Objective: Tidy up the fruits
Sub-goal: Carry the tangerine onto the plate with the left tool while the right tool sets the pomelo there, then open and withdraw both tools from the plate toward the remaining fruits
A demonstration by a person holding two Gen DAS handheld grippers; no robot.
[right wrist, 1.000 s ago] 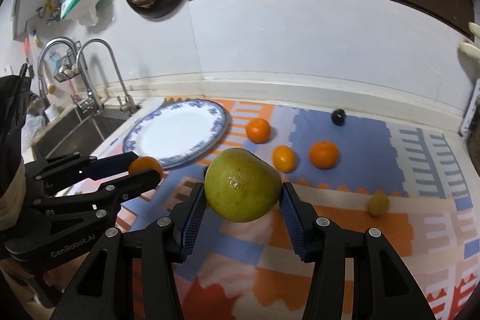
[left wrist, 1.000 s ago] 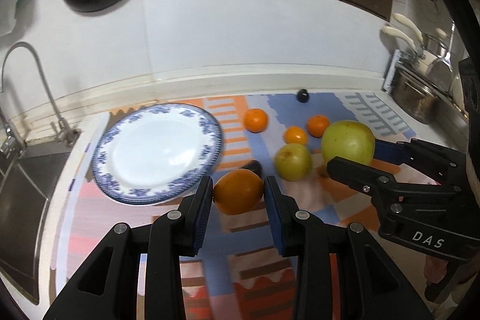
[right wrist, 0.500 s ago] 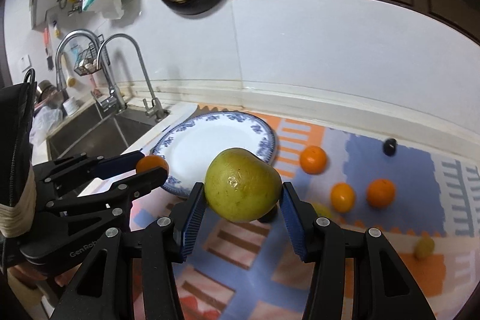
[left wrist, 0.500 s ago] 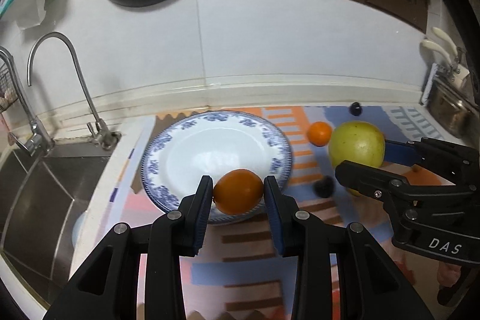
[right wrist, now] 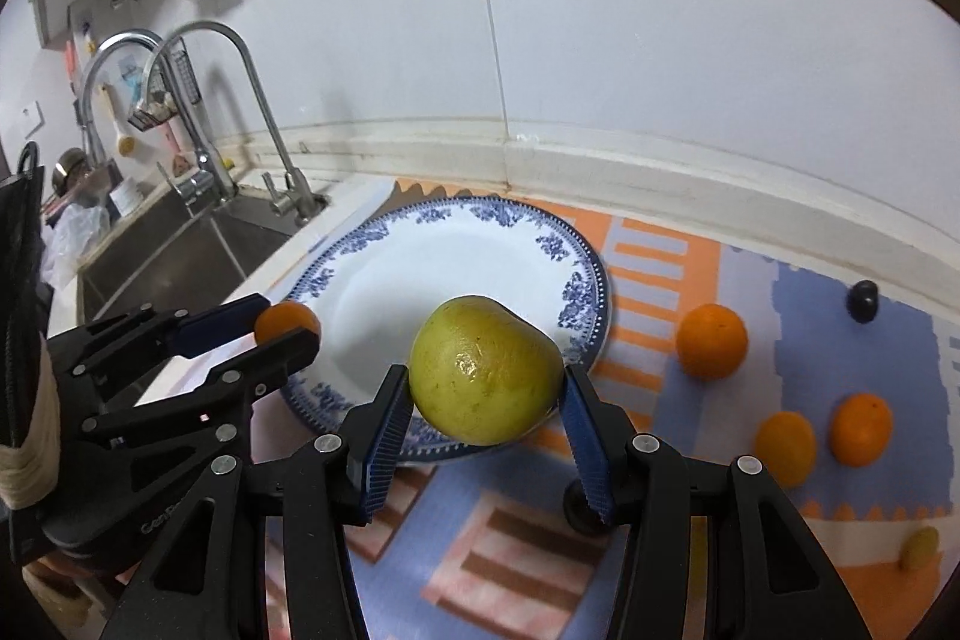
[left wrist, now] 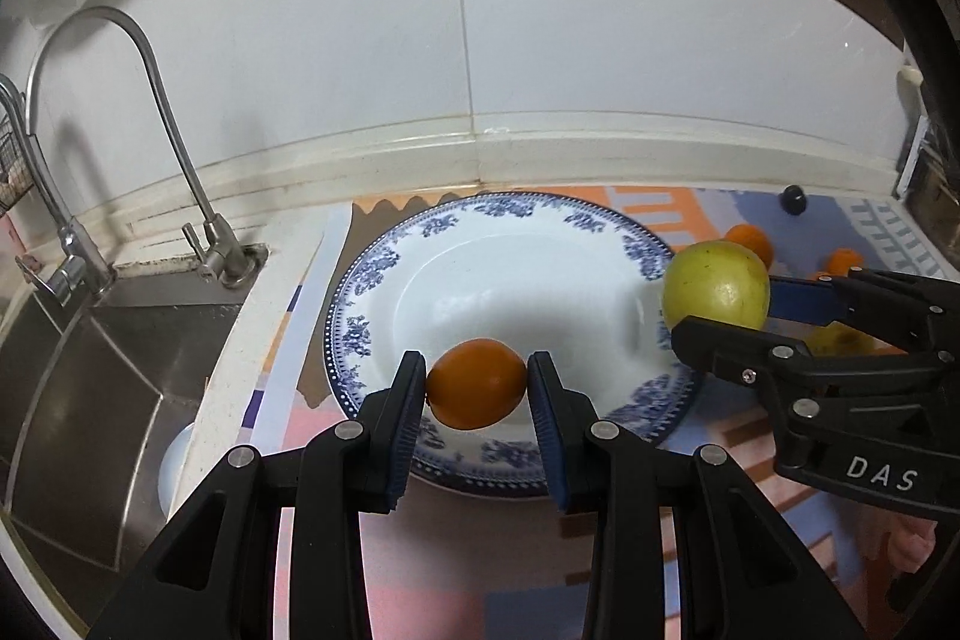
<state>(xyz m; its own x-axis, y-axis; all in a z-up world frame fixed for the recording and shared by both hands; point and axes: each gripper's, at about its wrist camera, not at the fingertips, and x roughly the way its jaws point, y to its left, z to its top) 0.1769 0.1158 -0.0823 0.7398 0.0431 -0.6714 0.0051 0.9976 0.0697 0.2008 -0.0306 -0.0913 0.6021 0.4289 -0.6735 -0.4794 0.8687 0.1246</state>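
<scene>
My left gripper [left wrist: 477, 391] is shut on an orange [left wrist: 477, 383] and holds it above the near rim of a blue-and-white plate [left wrist: 420, 280]. My right gripper [right wrist: 486, 400] is shut on a large yellow-green apple [right wrist: 486, 377], held above the plate's [right wrist: 420, 280] near right rim. In the left wrist view the apple [left wrist: 715, 285] and right gripper [left wrist: 750, 310] hang at the plate's right edge. In the right wrist view the left gripper [right wrist: 282, 325] with its orange [right wrist: 287, 319] is at the plate's left edge.
Three oranges [right wrist: 711, 340] [right wrist: 785, 441] [right wrist: 859, 429], a dark plum [right wrist: 862, 300] and a small yellow fruit [right wrist: 918, 547] lie on the patterned mat to the right. A sink [left wrist: 78, 388] with a tap [left wrist: 180, 148] is at the left. The white wall runs behind.
Both grippers have moved left and forward with their fruit, from over the mat to above the plate. The plate now fills the middle of both views.
</scene>
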